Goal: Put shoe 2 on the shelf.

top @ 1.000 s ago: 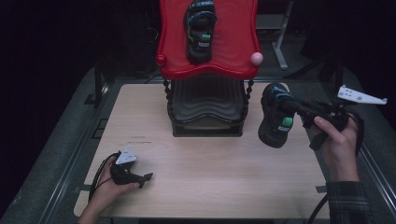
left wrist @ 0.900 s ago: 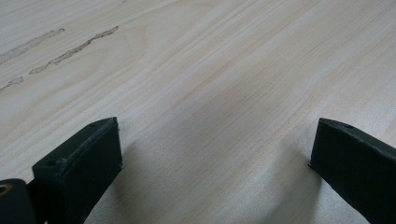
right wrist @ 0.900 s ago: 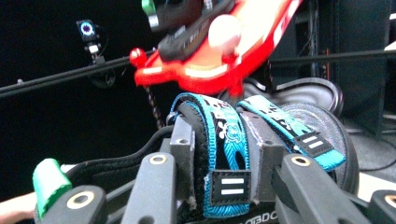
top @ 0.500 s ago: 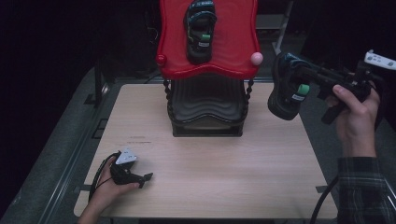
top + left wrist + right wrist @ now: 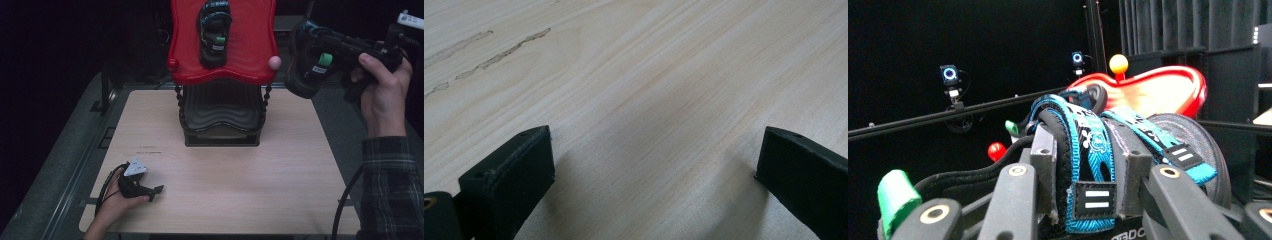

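High view, right tongs (image 5: 312, 65): raised at the far right, clear above the tabletop (image 5: 240, 170), clamped on a dark sandal (image 5: 306, 60) with a green tab
High view, target: the red tray (image 5: 250, 60) on top of the black stand (image 5: 222, 117) lies just left of the right tongs, at about their height; a matching sandal (image 5: 215, 32) already rests on it, left of centre
High view, left tongs (image 5: 142, 186): resting on the tabletop at the near left, well apart from the stand, with nothing at the tips

Left gripper view, left tongs (image 5: 651, 185): jaws spread wide over bare wood, nothing between them

Right gripper view, right tongs (image 5: 1088, 170): closed across the sandal's blue straps (image 5: 1083, 150), holding it firmly; the red tray shows beyond the sandal, ahead and slightly right

Step in hand: carrying the second sandal up toward the tray, as I judge it

Next move: swing the right tongs left over the tray's free right half, lower until the sole sits flat beside the first sandal, then let go; the raised rim needs clearing
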Available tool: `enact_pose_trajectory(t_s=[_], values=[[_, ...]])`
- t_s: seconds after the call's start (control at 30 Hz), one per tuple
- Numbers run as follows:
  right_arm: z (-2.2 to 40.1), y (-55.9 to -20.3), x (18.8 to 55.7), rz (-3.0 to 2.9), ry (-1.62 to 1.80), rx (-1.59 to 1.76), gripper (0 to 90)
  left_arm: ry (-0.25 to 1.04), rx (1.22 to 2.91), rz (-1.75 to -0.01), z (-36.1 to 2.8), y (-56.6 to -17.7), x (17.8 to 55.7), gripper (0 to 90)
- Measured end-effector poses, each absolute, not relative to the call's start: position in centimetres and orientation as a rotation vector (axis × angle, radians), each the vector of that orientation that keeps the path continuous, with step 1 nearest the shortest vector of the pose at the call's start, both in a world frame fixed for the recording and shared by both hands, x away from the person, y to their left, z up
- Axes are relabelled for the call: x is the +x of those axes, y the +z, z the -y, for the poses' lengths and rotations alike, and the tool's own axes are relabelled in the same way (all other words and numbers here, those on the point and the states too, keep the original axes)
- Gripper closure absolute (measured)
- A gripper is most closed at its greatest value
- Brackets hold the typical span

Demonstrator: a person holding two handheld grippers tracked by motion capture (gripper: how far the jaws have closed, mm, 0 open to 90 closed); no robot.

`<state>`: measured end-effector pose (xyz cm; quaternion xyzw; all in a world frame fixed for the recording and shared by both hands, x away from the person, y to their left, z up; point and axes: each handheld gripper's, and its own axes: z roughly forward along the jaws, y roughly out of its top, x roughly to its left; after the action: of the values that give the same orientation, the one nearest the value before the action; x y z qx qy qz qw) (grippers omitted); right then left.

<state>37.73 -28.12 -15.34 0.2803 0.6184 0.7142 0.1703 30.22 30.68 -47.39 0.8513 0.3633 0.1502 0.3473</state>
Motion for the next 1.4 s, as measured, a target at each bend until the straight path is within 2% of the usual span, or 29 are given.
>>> enact_pose_trajectory(t_s=[0.4,1.03,1.4], values=[[24.6,-12.8,42.7,-1.775,2.072,0.748,67.6,0.390,2.208,-0.942,-30.7,-47.4,30.2,0.8],[18.8,-12.6,49.4,-1.876,2.031,0.706,67.6,0.389,2.208,-0.942,-30.7,-47.4,30.2,0.9],[16.7,-12.9,51.5,-1.943,1.935,0.693,67.5,0.389,2.205,-0.944,-30.7,-47.4,30.2,0.9]])
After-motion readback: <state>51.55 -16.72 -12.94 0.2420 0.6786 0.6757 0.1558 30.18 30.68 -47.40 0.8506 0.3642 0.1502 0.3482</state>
